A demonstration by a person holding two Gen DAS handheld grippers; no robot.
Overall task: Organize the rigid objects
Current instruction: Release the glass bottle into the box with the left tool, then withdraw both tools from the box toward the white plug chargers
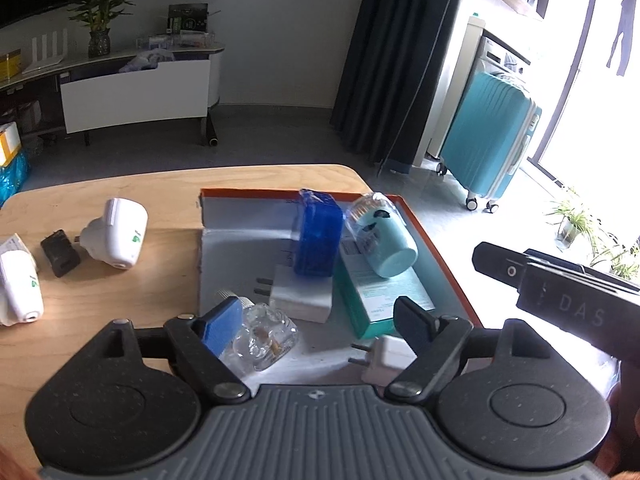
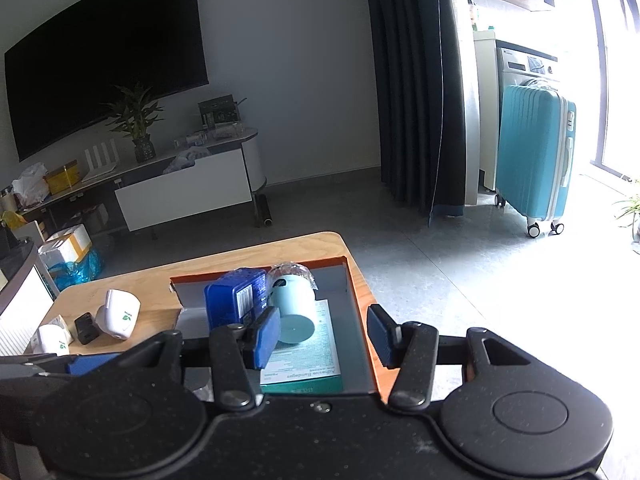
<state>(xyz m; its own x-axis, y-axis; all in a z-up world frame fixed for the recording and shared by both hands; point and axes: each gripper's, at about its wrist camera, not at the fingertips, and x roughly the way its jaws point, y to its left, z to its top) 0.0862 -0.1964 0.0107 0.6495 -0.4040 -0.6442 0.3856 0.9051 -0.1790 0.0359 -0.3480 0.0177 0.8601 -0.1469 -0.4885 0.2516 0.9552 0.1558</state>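
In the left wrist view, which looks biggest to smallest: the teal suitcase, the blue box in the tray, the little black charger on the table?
1. Teal suitcase, largest though farthest away.
2. Blue box.
3. Black charger, smallest.

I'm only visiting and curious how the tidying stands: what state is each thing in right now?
Left gripper: open, holding nothing.
Right gripper: open, holding nothing.
Tray: partly filled.
Blue box: upright in tray.
Teal jar: tipped over, on green box.
Green box: flat in tray.
Clear bottle: on its side.
White plugs: on table, outside tray.
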